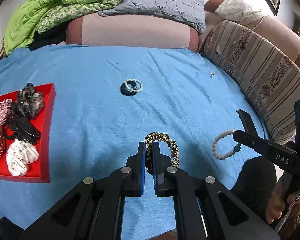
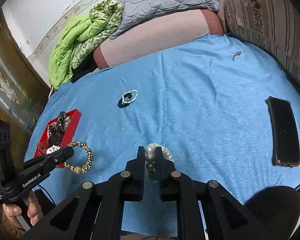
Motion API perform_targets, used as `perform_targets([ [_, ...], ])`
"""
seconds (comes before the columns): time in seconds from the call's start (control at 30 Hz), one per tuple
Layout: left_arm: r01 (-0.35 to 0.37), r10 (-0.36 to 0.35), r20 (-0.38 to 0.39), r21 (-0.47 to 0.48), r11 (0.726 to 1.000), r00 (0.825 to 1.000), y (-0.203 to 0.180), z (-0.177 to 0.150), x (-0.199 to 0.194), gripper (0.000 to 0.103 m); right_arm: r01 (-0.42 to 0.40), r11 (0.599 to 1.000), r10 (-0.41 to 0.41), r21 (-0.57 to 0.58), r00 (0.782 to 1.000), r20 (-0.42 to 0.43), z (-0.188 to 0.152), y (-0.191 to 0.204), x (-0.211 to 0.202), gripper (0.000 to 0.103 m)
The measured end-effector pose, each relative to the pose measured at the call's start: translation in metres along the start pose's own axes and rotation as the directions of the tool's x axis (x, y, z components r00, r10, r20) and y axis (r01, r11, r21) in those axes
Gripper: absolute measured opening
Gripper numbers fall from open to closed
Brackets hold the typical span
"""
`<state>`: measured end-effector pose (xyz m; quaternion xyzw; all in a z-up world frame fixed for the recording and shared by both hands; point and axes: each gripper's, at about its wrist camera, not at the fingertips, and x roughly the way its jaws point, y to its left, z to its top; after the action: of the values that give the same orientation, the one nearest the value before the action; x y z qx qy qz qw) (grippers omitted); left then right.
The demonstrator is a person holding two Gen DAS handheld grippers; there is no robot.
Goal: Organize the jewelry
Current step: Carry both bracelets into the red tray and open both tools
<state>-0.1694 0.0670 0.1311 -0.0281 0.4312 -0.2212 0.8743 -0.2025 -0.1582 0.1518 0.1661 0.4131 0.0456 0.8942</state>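
My left gripper (image 1: 149, 146) is shut on a leopard-print scrunchie (image 1: 171, 147), held just above the blue cloth (image 1: 90, 100); it also shows in the right wrist view (image 2: 84, 158). My right gripper (image 2: 150, 151) is shut on a white pearl bracelet (image 2: 164, 152), which also shows in the left wrist view (image 1: 220, 148). A red tray (image 1: 48, 124) at the left holds several scrunchies and hair clips. A pale blue bead bracelet on a black scrunchie (image 1: 131, 87) lies farther out on the cloth.
A black phone (image 2: 283, 136) lies at the right of the cloth. A small trinket (image 2: 235, 54) lies at the far right. Striped cushion (image 1: 259, 76), grey pillow (image 1: 166, 2) and green quilt (image 1: 50, 10) border the far side.
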Motion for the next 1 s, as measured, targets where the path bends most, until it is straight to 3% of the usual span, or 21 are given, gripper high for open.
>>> perform_targets([
  [0.17, -0.052, 0.055, 0.038, -0.062, 0.997, 0.998, 0.034, 0.002, -0.018, 0.006, -0.029, 0.997, 0.027, -0.073, 0.999, -0.038, 0.007, 0.031, 0.014, 0.011],
  [0.27, -0.117, 0.126, 0.067, -0.124, 0.985, 0.990, 0.068, 0.002, -0.037, 0.006, -0.076, 0.986, 0.067, -0.149, 0.996, -0.061, 0.017, 0.063, 0.025, 0.011],
  [0.4, -0.233, 0.255, 0.090, -0.203, 0.951, 0.963, 0.117, -0.002, -0.066, 0.006, -0.177, 0.961, 0.159, -0.214, 0.982, -0.099, 0.029, 0.108, 0.044, 0.011],
  [0.6, -0.391, 0.427, 0.054, -0.311, 0.866, 0.903, 0.203, -0.017, -0.088, 0.006, -0.327, 0.894, 0.282, -0.306, 0.942, -0.182, 0.038, 0.194, 0.078, 0.011],
  [0.73, -0.429, 0.467, 0.015, -0.371, 0.824, 0.884, 0.248, -0.027, -0.085, 0.006, -0.387, 0.846, 0.318, -0.368, 0.919, -0.235, 0.038, 0.251, 0.099, 0.011],
  [0.83, -0.439, 0.475, -0.007, -0.397, 0.806, 0.880, 0.275, -0.030, -0.078, 0.006, -0.419, 0.818, 0.331, -0.394, 0.903, -0.274, 0.035, 0.289, 0.123, 0.011],
  [1.0, -0.414, 0.449, -0.021, -0.426, 0.804, 0.893, 0.294, -0.034, -0.072, 0.006, -0.517, 0.790, 0.388, -0.331, 0.838, -0.383, 0.026, 0.333, 0.168, 0.011],
])
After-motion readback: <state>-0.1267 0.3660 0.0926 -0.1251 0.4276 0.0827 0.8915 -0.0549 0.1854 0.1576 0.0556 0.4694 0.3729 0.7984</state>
